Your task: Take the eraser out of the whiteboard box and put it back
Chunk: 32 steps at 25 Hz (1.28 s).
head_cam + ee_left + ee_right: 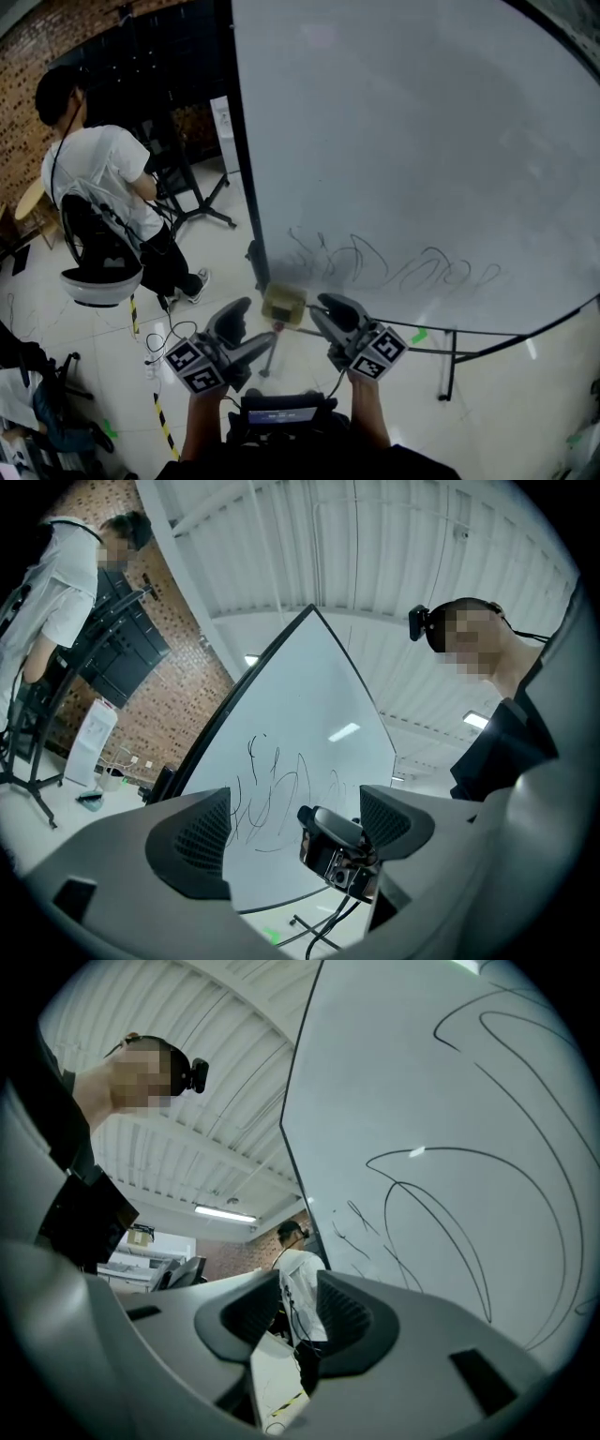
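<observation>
The whiteboard box point(283, 304) sits at the bottom edge of the whiteboard point(422, 141), at 12 o'clock between the grippers; the eraser cannot be made out. On the left gripper point(247, 330) the jaws gape empty. On the right gripper point(328, 315) they stand slightly parted, empty.

Brick wall point(19, 103), 10 o'clock; black cabinet point(169, 56), 11 o'clock; pale glossy floor point(506, 412), 5 o'clock; yellow-black floor tape point(164, 424), 7 o'clock; white ribbed ceiling point(375, 555), strip light point(225, 1213).

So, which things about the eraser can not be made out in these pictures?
- The eraser: in no view; the head view shows the whiteboard box too small to see inside.
- The box: outside both gripper views, which point up at the board.
- The scribbles on the whiteboard: illegible, head view, too faint.
</observation>
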Tool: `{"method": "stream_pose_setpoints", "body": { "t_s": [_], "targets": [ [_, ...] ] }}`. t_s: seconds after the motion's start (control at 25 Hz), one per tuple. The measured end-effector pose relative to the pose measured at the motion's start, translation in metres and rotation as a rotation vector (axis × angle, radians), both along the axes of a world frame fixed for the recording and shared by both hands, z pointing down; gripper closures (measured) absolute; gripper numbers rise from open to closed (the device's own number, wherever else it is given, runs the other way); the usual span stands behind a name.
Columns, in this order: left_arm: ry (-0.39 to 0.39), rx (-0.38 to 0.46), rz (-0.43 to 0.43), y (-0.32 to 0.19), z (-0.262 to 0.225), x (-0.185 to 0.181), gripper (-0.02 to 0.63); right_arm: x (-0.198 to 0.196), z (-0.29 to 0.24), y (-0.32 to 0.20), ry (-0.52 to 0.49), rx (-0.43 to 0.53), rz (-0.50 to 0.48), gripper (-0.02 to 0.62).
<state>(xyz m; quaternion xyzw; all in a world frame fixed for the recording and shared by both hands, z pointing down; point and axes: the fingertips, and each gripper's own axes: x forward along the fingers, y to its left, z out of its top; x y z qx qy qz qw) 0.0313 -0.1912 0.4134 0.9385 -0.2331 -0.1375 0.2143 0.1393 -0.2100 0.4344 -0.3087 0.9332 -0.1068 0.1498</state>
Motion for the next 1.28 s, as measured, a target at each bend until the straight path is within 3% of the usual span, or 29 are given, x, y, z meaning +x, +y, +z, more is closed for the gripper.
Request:
{"method": "stream_pose_setpoints", "body": {
  "t_s": [0.36,0.56,0.8,1.28],
  "targets": [
    [0.043,0.015,0.068,-0.010,-0.010,-0.025,0.176,-0.038,0.029,-0.012,0.134,-0.079,0.029,0.397],
    [0.071,-0.002,0.092,-0.011,-0.005,-0.034,0.176,-0.043,0.064,-0.016,0.164,-0.168,0.073,0.396],
    [0.095,-0.034,0.077,-0.009,0.006,-0.049,0.176,-0.046,0.104,-0.022,0.258,-0.258,0.098,0.375],
    [0.088,-0.032,0.074,-0.010,0.010,-0.052,0.176,-0.060,0.153,-0.044,0.437,-0.322,0.097,0.359]
  ]
}}
